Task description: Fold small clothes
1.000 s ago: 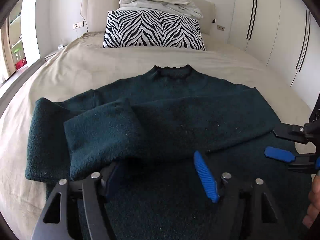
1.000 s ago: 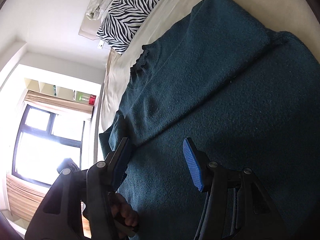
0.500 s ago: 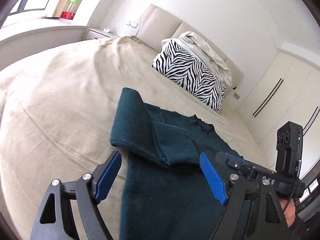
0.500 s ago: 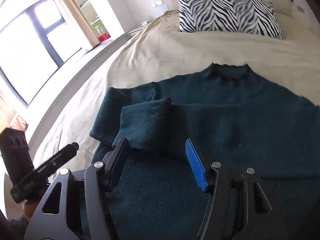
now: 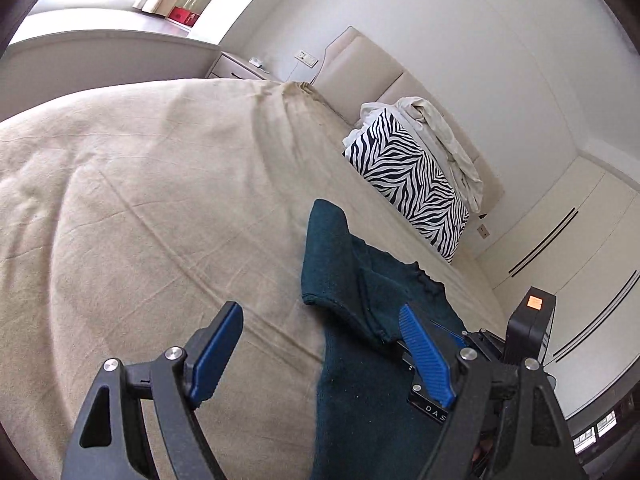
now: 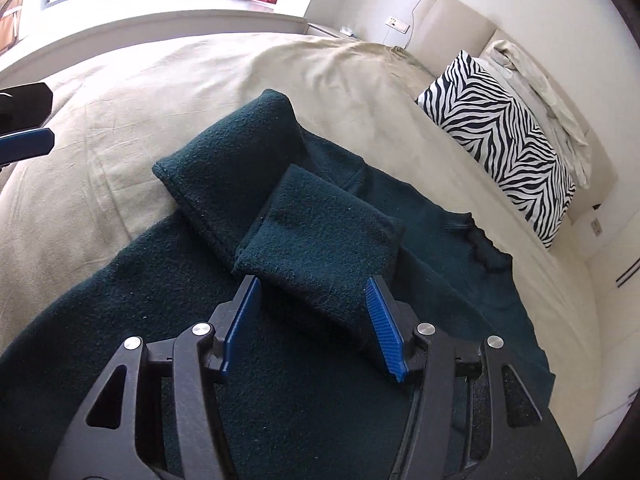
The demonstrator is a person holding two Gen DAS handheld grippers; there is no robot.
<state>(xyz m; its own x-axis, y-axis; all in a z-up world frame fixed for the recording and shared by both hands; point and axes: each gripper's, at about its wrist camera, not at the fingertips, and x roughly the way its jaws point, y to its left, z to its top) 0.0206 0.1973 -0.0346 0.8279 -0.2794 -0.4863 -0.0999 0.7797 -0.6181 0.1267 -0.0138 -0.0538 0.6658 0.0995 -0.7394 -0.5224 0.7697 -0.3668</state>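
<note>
A dark green sweater (image 6: 304, 368) lies flat on the beige bed, its left sleeve (image 6: 320, 240) folded in over the body. It also shows in the left wrist view (image 5: 360, 400). My right gripper (image 6: 316, 324) is open, hovering low over the folded sleeve cuff, jaws either side of it. My left gripper (image 5: 320, 352) is open and empty above the sweater's left edge, where sweater meets bedsheet. The right gripper's body (image 5: 528, 332) shows at the right of the left wrist view; a left fingertip (image 6: 28, 146) shows at the left edge of the right wrist view.
The beige bedsheet (image 5: 140, 220) spreads wide to the left. A zebra-striped pillow (image 6: 508, 136) with crumpled pale bedding leans on the headboard. A nightstand (image 5: 240, 66) and window ledge lie beyond the bed. White wardrobe doors (image 5: 580, 240) stand at the right.
Both grippers have swung left toward the sweater's left side. The right gripper has come in close over the folded sleeve cuff. Both stay open. The sweater has not moved.
</note>
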